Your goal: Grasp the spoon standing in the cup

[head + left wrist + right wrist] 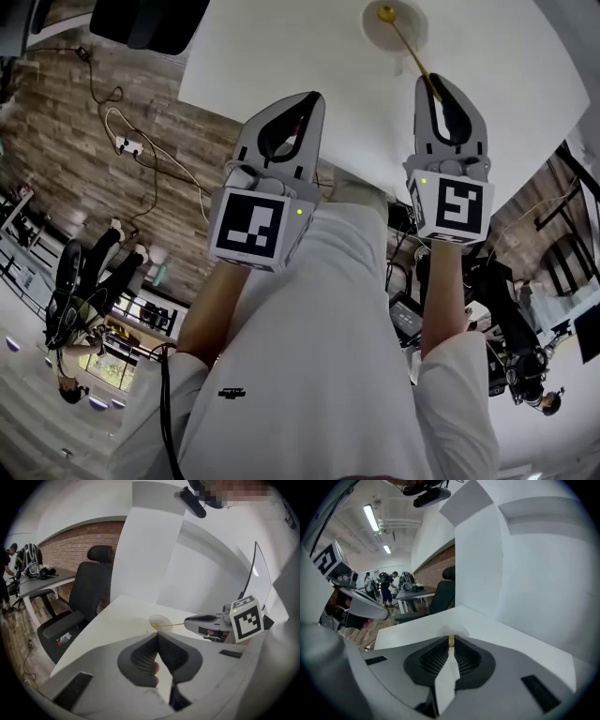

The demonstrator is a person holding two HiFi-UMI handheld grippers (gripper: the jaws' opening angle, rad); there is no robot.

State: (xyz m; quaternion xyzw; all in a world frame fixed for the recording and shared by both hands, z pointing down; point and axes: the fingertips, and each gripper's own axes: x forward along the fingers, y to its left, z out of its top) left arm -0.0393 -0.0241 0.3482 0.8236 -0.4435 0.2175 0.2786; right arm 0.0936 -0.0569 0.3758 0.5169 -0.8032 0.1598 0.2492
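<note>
At the far end of the white counter (281, 56), the cup (373, 33) holds the bowl of the gold spoon (405, 42), which leans toward the right gripper (433, 86); that gripper's jaws are clamped on its handle. Nearer, well apart from the cup, the left gripper (314, 98) is clenched on nothing.

Brick wall (70, 545), black office chair (91, 592), wood-plank floor (66, 141), white table (281, 56), ceiling strip lights (371, 517)
</note>
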